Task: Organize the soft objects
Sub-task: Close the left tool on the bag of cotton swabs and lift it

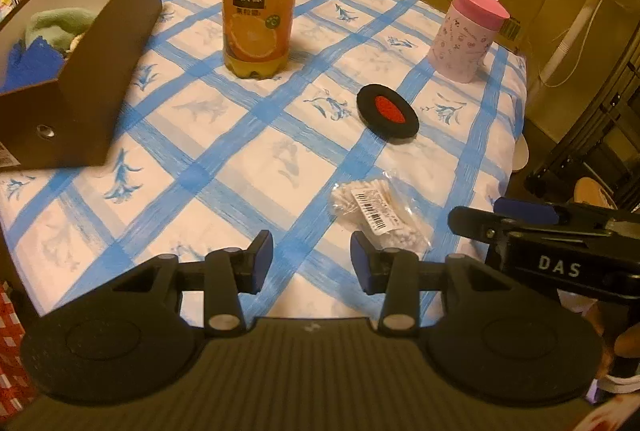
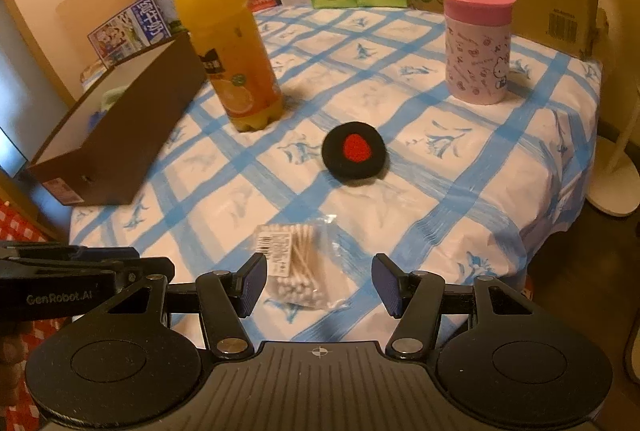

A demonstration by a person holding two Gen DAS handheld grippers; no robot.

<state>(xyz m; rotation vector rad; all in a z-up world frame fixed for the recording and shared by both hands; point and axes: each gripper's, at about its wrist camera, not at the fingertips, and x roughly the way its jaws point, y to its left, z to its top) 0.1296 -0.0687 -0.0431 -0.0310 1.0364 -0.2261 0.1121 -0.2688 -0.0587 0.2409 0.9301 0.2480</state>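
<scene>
A round table point(image 2: 500, 191) under a blue-checked cloth is shown with a dark open box point(image 1: 100, 71) at its left edge, a green cloth point(image 1: 56, 25) and a blue cloth point(image 1: 28, 65) already lying inside; an orange juice bottle point(image 2: 228, 59) stands just beside the box, and a pink-lidded cup point(image 2: 476, 47) stands well apart at the far right; between them a black pad with a red centre point(image 2: 354, 153) lies flat on the cloth; nearest the cameras a clear packet of cotton swabs point(image 2: 294, 263) is seen. The right claw point(image 2: 320, 283) is held partly open and empty, angled down over the packet, which lies between its fingers but untouched; the left claw point(image 1: 312, 259) is held less widely open, also empty, with the packet just beside its right finger. The packet appears to be the item in hand; a clean pick is judged to call for the right claw to be lowered squarely over the packet's middle, so that the bundle, not only the slippery film, is caught; the bottle should be skirted on the way to the box.
</scene>
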